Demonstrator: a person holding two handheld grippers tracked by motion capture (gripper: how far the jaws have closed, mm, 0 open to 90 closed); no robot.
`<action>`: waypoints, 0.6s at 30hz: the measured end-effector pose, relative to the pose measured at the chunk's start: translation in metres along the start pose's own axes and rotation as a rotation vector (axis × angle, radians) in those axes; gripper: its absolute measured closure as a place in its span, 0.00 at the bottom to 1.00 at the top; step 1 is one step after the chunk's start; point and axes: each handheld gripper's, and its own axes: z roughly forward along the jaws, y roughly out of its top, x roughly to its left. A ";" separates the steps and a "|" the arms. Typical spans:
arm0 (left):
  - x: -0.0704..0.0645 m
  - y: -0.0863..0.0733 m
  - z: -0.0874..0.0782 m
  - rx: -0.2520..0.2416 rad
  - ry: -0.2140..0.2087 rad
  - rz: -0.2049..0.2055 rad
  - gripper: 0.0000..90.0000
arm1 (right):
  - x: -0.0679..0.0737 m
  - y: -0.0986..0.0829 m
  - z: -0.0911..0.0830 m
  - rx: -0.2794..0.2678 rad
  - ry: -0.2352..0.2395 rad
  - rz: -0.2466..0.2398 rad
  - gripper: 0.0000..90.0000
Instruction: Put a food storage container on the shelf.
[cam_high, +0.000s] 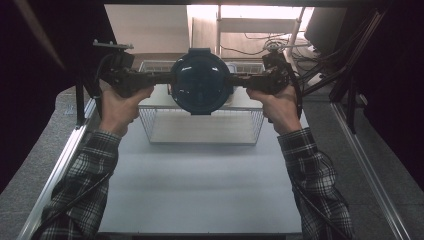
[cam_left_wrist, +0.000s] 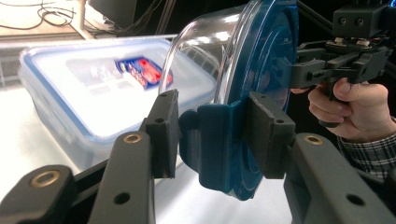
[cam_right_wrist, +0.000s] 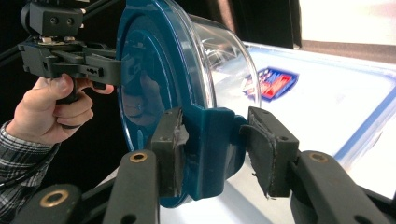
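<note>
Both tongs are clamped on the round container (cam_high: 201, 85), held up on its side at the upper middle of the high view, above the wire basket (cam_high: 200, 131) on the desk (cam_high: 200, 175). The left tongs (cam_left_wrist: 210, 135) pinch one blue latch tab of the lid (cam_left_wrist: 261, 70), and the right tongs (cam_right_wrist: 212, 149) pinch the tab on the opposite edge, so the clear bowl (cam_right_wrist: 224, 56) points away from the person toward the flat lidded box (cam_left_wrist: 93, 98) behind. To my eye the step is carrying or turning the container while it hangs between the two grips. Doing it well means keeping both hands level and moving together, with even squeeze on each tab; if one side leads, the lid could twist, a latch could pop, and the bowl might drop into the basket.
</note>
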 end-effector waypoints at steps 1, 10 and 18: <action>0.001 0.004 0.000 -0.002 0.000 0.002 0.64 | -0.001 0.004 0.000 -0.003 -0.001 -0.003 0.64; 0.011 0.026 0.010 -0.031 0.004 -0.004 0.63 | -0.013 0.026 0.002 -0.028 -0.014 0.000 0.64; 0.027 0.033 0.024 -0.030 0.005 -0.041 0.63 | -0.030 0.034 0.010 -0.029 -0.031 0.022 0.63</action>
